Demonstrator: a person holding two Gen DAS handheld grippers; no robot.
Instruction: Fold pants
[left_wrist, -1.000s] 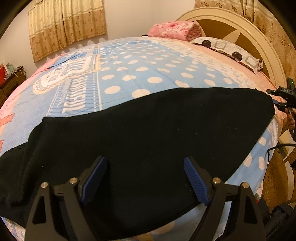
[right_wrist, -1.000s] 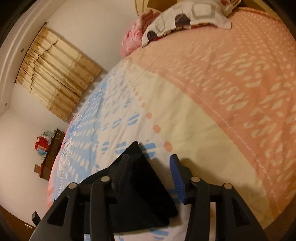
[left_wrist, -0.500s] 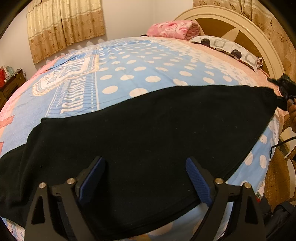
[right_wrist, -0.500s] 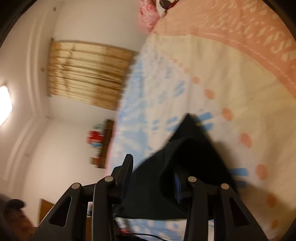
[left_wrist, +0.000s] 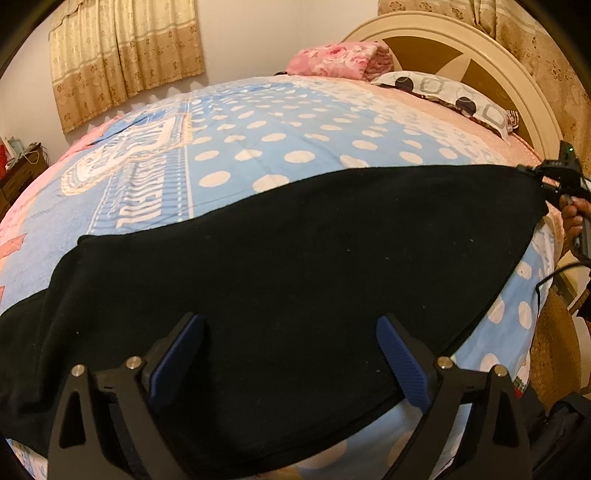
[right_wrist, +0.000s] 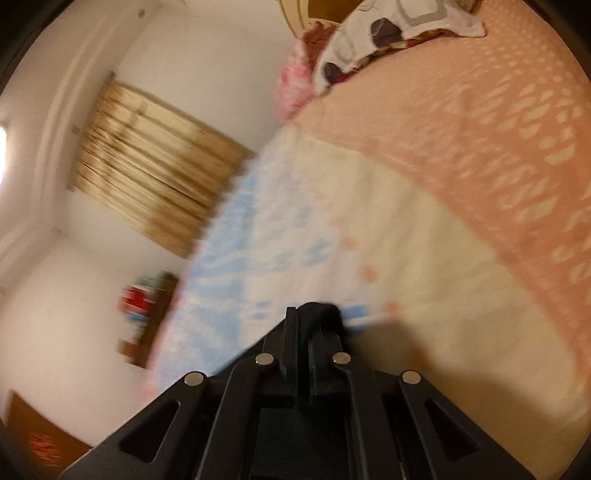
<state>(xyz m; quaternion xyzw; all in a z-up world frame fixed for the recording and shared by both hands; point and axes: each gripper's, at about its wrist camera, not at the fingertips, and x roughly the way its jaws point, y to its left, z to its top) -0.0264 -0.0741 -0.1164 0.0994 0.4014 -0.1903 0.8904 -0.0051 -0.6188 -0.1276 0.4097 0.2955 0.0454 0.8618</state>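
Jaws on your left gripper (left_wrist: 290, 354) have just been opening and stand wide, hovering over the near edge of the pants (left_wrist: 280, 266) with nothing pinched. Your right gripper (right_wrist: 314, 325) has just closed tight on the pants' far corner (right_wrist: 325, 314). The pants lie flat across the bed (left_wrist: 280, 147). Writing on the blanket, ahead-left of the left gripper, is too warped to read.

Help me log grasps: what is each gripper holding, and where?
Right gripper: shut on the black pants, at their far right corner. Left gripper: open, holding nothing.
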